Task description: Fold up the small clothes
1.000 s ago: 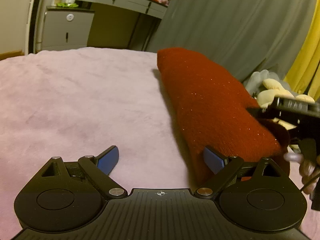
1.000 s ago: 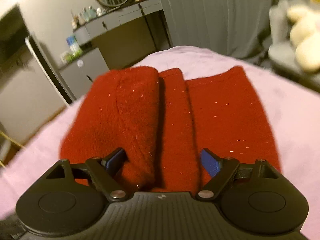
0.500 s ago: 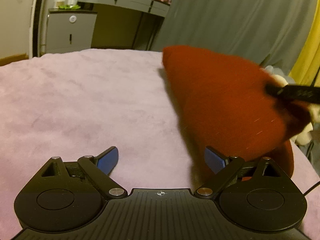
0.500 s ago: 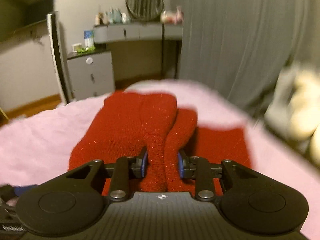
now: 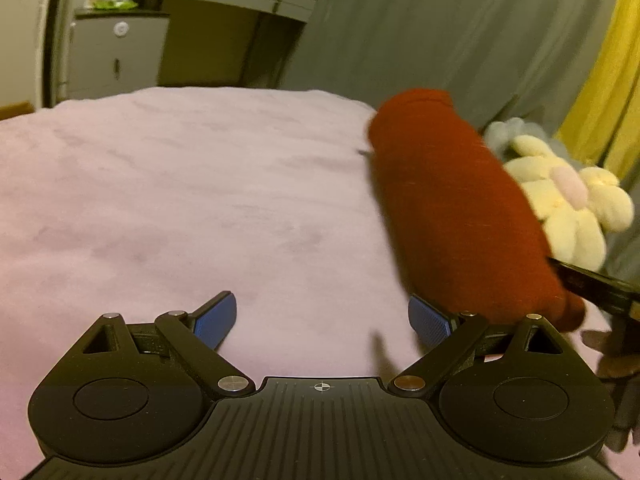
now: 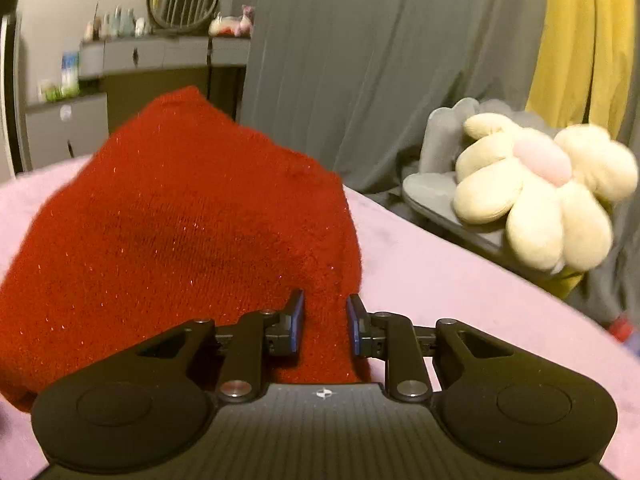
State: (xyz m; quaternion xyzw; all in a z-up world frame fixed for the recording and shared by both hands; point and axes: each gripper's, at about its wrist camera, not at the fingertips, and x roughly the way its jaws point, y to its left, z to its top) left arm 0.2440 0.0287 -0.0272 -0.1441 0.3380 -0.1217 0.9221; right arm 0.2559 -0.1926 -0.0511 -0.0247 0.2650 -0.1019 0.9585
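Observation:
A dark red knitted garment is folded into a thick bundle. My right gripper is shut on its near edge and holds it lifted above the pink bedspread. In the left wrist view the same garment hangs at the right, blurred by motion, with the right gripper's black body behind its lower end. My left gripper is open and empty, low over the pink bedspread, with the garment just past its right fingertip.
A cream flower-shaped plush lies on a grey seat right of the bed, also in the left wrist view. Grey curtains and a yellow one hang behind. A grey dresser stands at the far left.
My right gripper closed on the red garment, lifted it off the bed and swung it to the right. The left gripper stayed open and shifted only a little.

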